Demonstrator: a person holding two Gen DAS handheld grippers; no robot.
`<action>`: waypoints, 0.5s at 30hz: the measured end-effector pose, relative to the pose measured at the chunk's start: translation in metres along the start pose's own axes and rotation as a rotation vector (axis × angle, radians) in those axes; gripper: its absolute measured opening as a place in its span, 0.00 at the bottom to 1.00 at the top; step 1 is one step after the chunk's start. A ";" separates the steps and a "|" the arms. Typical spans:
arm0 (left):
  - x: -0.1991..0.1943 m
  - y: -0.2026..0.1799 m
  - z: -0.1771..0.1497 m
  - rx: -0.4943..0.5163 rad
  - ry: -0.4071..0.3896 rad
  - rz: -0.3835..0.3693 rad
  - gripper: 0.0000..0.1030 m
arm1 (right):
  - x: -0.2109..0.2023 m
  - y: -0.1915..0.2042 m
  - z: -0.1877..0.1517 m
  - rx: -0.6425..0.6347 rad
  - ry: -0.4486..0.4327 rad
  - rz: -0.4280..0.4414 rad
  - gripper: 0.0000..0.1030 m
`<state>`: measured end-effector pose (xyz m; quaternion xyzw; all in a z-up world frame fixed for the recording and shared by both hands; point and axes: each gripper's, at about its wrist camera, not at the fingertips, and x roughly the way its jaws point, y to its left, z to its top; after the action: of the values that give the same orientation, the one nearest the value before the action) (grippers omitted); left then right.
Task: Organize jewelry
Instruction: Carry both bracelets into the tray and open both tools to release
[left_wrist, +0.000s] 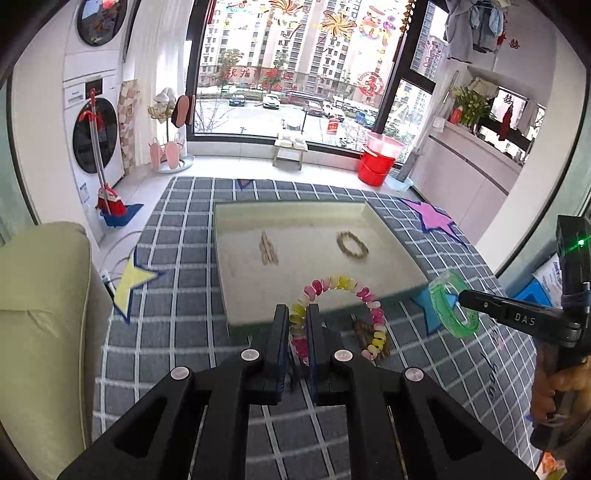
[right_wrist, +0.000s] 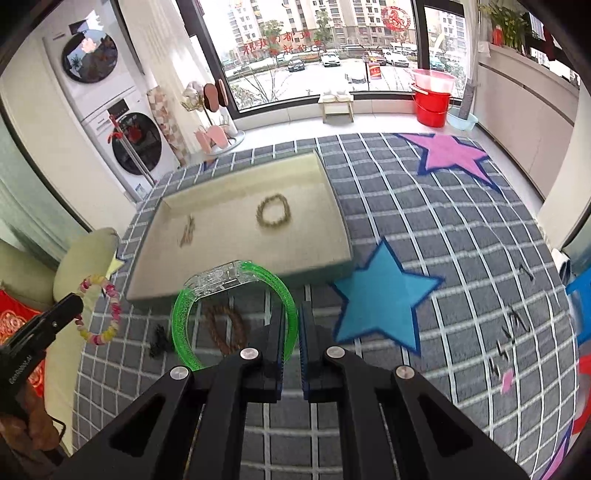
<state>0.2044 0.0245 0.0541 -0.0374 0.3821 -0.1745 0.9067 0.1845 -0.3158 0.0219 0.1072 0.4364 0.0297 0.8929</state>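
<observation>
The left hand-held gripper (left_wrist: 297, 314) is clamped on a pink-and-yellow beaded bracelet (left_wrist: 345, 286), which loops up and to the right of its fingers, clear of the surface. The right hand-held gripper (right_wrist: 291, 314) is closed almost fully on the rim of a green translucent bangle (right_wrist: 184, 317) with a clear clasp, which stands out to its left.

Beyond both lies a shallow cream tray (left_wrist: 399, 251) on a grey checked cloth (left_wrist: 177, 258) with coloured stars. Inside the tray, well apart, are a small golden chain bracelet (right_wrist: 273, 211) and a little bundle of pale clips (right_wrist: 187, 232).

On the cloth just before the tray's near wall lie a brown twisted bracelet (right_wrist: 223, 328) and a small dark item (right_wrist: 159, 341), too blurred to identify.

Behind stand stacked washing machines (left_wrist: 94, 136), a red bucket (left_wrist: 375, 168) and a small stool (left_wrist: 290, 147) by the window.
</observation>
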 end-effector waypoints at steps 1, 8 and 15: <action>0.002 0.000 0.005 0.002 -0.006 0.004 0.23 | 0.002 0.001 0.007 0.000 -0.003 0.002 0.07; 0.033 0.008 0.048 -0.028 -0.041 0.044 0.23 | 0.032 0.005 0.064 0.000 -0.006 -0.003 0.07; 0.087 0.018 0.077 -0.042 -0.010 0.093 0.23 | 0.070 0.008 0.101 0.016 -0.013 -0.003 0.07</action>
<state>0.3200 0.0061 0.0459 -0.0397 0.3824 -0.1240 0.9148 0.3074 -0.3145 0.0301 0.1139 0.4308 0.0242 0.8949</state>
